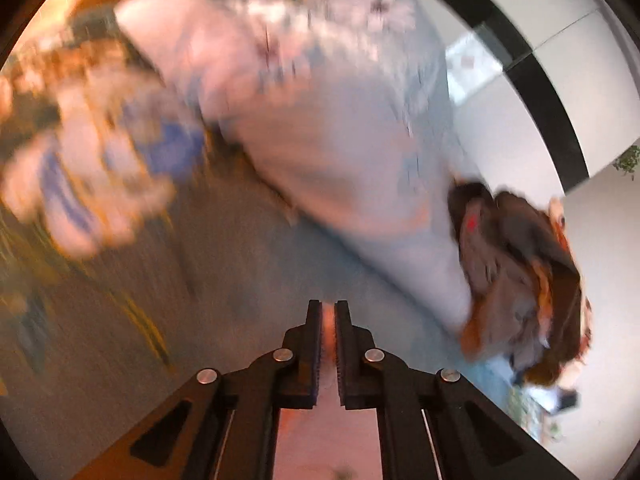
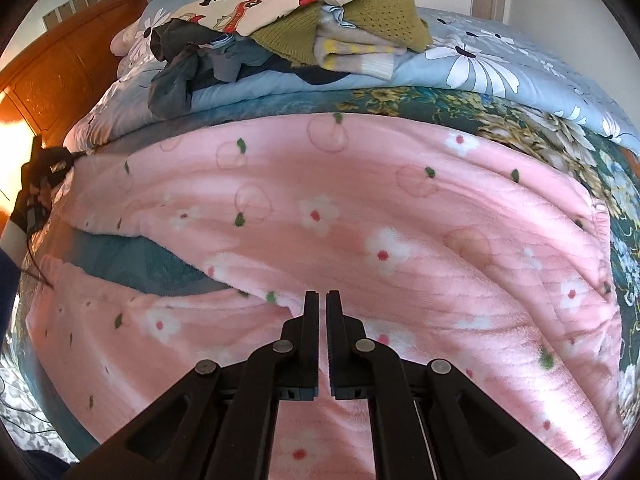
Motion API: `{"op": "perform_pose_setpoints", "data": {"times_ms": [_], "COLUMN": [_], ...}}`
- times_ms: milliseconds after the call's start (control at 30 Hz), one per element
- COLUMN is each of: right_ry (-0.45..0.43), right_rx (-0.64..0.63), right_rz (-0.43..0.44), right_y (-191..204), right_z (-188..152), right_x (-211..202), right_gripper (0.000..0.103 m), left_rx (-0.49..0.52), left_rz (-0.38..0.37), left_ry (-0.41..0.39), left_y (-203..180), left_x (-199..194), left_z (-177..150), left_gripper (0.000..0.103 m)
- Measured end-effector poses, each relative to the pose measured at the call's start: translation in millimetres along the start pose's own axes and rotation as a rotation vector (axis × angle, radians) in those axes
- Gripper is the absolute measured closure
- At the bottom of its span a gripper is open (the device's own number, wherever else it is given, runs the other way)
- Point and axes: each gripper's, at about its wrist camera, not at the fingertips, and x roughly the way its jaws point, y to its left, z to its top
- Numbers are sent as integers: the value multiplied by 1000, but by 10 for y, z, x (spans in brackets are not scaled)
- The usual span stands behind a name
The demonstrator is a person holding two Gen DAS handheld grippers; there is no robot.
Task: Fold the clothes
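Up close in the left wrist view, everything is smeared by motion blur; the left gripper (image 1: 328, 306) has its jaws clenched on a strip of pink cloth (image 1: 328, 328) that runs down between the fingers toward the camera. Beyond it lies a pale blue quilt (image 1: 340, 128) across the bed, with a dark heap of clothes (image 1: 520, 280) at its right edge, and a blurred patterned bundle (image 1: 80, 168) at the left; what that bundle is cannot be told. In the right wrist view, sharp and steady, the right gripper (image 2: 322, 298) is clenched with only a thin slit between its fingers, its tips just above the pink floral garment (image 2: 360, 220); whether it pinches any of the fleece cannot be told. That garment is spread wide over the near part of the bed, with one fold lying across the teal sheet (image 2: 132, 260) on the left. Behind it, toward the far edge, a pile of clothes (image 2: 288, 12) sits on the blue flowered quilt (image 2: 500, 56). At the far left corner stands the wooden headboard (image 2: 72, 64).
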Motion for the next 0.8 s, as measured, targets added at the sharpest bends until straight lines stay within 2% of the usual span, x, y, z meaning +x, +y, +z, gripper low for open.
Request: {"op": "perform_pose_setpoints", "data": {"times_ms": [33,67,233,367,433,467,500,533,600,667,700,767,800], "right_ry": [-1,-1,-8,-32,-51,-61,-72,-88,-124,-169,-192,-245,-267], "right_rx": [5,13,74,105,146,177,211,251,335,418,460,571,622], "right_rz": [-2,-2,0,7,18,25,33,43,66,64,60,48,47], "right_y": [-22,-49,-211,-330,-464,-548,-637,-746,-986,-1257,-1395,-1711,-1855], "right_z": [-16,-28,-111,-177,-218,-243,-270,-309,-401,-532,-602,-811,-919], "right_x": [-8,-10,-34,-127,-180,-206,-232,-279,-397,-564,-653,-849,-931], "right_gripper": [101,101,101,101,97,86,74,71,70,69,62,53,53], "left_rx": [12,1,-120,-137,-115,-108,-110,-117,-132,-141,-145,-154,-161], "left_rz": [45,57,13,-52,-51,-49,-59,-73,-103,-102,-85,-40,-17], "left_ry": [-18,-12,56,93,112,116,118,119,122,99,85,56,42], "left_y": [4,39,280,267,258,268,293,325,388,365,387,472,517], "left_x": [9,55,143,-63,-260,-372,-508,-654,-948,-1169,-1278,-1502,-1610], "left_z": [30,43,-24,-172,-300,-361,-445,-541,-734,-920,-1014,-1205,-1294], "left_gripper": [103,103,101,100,90,86,76,68,61,48,41,38,38]}}
